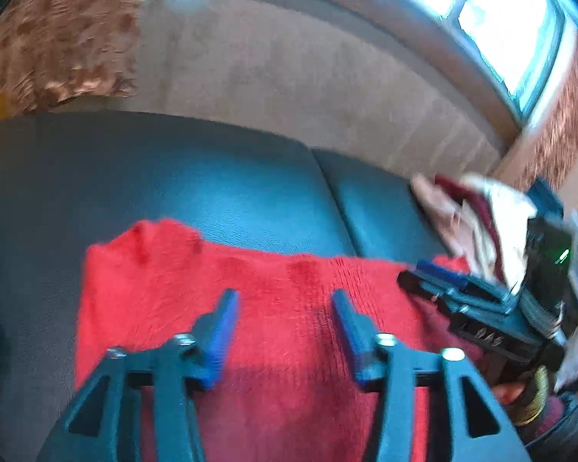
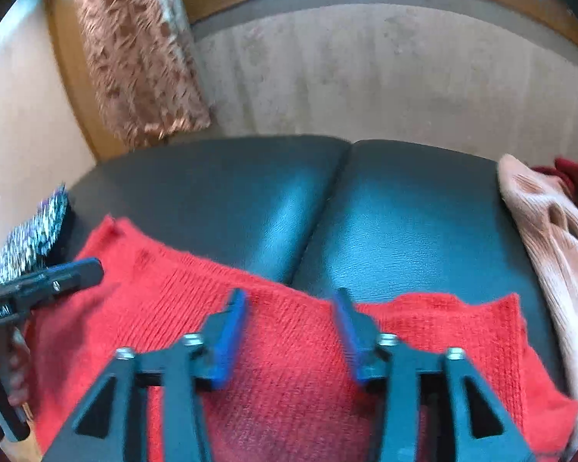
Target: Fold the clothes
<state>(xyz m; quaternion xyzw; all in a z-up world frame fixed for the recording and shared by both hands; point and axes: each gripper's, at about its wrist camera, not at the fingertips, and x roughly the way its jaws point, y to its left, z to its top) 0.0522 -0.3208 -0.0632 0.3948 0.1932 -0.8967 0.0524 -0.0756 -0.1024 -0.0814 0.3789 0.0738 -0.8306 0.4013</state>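
Blue-padded jaws of the left gripper (image 1: 285,331) fill the foreground of its own view, standing apart with nothing between them, only red knit beneath; right gripper (image 2: 291,331) same story in its view, jaws parted, no fabric pinched; red sweater (image 2: 289,346) lies flat across the near edge of the dark sofa seat (image 2: 366,200), long axis running left-right, straddling the seam between the two cushions; far edge of the knit sits just ahead of both sets of fingertips, so both grippers are over the cloth rather than beside it; right gripper looks closer to the sweater's right-hand corner, left gripper closer to the opposite end; judgement: next grab turns on reaching that far edge or the corners; pile of other clothes (image 2: 551,238), pink and dark red, at the seat's right edge, touching or nearly touching the sweater; near hem cut off by the frame bottom, motion blur throughout, so whether it's already folded once I can't tell.
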